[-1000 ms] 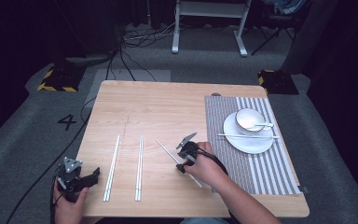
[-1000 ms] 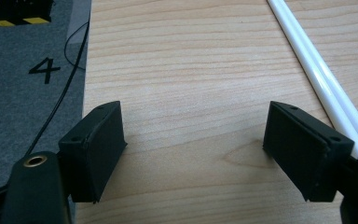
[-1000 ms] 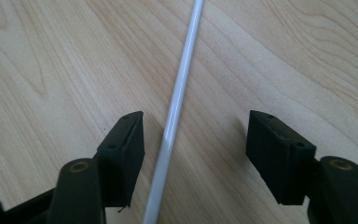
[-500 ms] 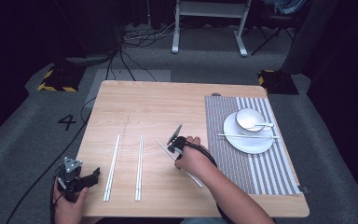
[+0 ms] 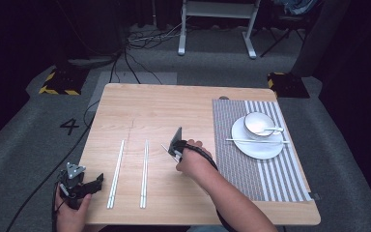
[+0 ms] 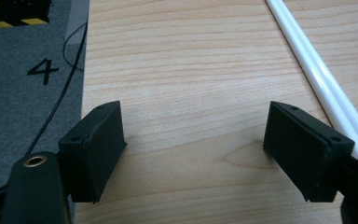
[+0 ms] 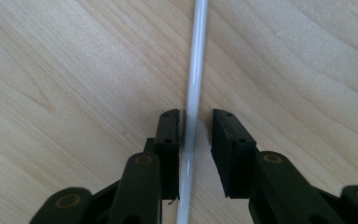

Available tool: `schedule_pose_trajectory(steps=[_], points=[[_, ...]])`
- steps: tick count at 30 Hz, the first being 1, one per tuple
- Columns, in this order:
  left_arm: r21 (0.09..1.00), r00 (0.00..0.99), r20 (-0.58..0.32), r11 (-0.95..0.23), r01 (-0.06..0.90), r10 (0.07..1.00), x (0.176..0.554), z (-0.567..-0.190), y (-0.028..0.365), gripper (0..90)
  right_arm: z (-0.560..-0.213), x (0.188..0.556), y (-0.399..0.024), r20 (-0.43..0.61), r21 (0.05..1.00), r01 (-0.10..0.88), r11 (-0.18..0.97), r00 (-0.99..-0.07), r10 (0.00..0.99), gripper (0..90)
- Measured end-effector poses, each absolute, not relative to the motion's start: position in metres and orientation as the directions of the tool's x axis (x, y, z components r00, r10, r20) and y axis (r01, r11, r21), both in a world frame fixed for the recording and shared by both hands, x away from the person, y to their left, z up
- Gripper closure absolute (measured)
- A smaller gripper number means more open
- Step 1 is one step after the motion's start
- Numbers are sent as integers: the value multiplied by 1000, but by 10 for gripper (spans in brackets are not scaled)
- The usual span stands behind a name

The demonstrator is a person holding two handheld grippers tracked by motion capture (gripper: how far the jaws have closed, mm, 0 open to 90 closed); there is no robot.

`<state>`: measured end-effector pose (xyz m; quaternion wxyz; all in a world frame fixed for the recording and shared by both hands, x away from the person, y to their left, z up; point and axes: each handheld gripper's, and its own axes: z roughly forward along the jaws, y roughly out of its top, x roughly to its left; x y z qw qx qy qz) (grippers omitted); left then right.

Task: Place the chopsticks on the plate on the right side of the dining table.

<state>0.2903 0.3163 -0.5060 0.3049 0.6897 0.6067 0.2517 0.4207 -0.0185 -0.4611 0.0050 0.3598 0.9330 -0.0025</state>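
Observation:
A single white chopstick (image 7: 196,56) lies flat on the wooden table (image 5: 174,104), left of the striped placemat (image 5: 232,159). My right gripper (image 7: 196,116) points down over it with its jaws astride the stick; the left jaw touches it and a thin gap shows at the right jaw. In the high view that gripper (image 5: 174,147) sits at the table's middle. My left gripper (image 6: 193,121) is wide open with nothing in it, low over the front left corner (image 5: 96,182), just left of a pair of white chopsticks (image 6: 317,70).
Two pairs of white chopsticks (image 5: 115,174) (image 5: 144,174) lie side by side at the front left. On the placemat stands a white plate (image 5: 251,150) with a bowl (image 5: 258,122), a spoon and one more chopstick (image 5: 256,141) across it. Cables run on the floor at left.
My right gripper moved left and up along the single chopstick, tipped downward, and its jaws now straddle the stick. The left gripper stayed where it was.

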Motion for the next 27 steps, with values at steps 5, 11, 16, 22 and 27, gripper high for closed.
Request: schedule_pose_trajectory(steps=[5,11,16,22,27], points=[[726,137,-23,-78,684,990,290,-506,316,201,-461,420,-15,-21,-8,675,737,-737,675,835],[726,137,-23,-78,684,990,290,-506,316,201,-461,423,-16,-3,-3,707,707,-707,707,847],[726,137,-23,-78,683,990,290,-506,316,201,-461,425,-19,20,0,710,704,-704,710,851],[726,137,-23,-78,683,990,290,-506,316,201,-461,426,-21,31,3,720,694,-694,719,855],[726,137,-23,-78,683,990,290,-506,316,201,-461,424,-17,7,3,713,701,-701,713,857]])
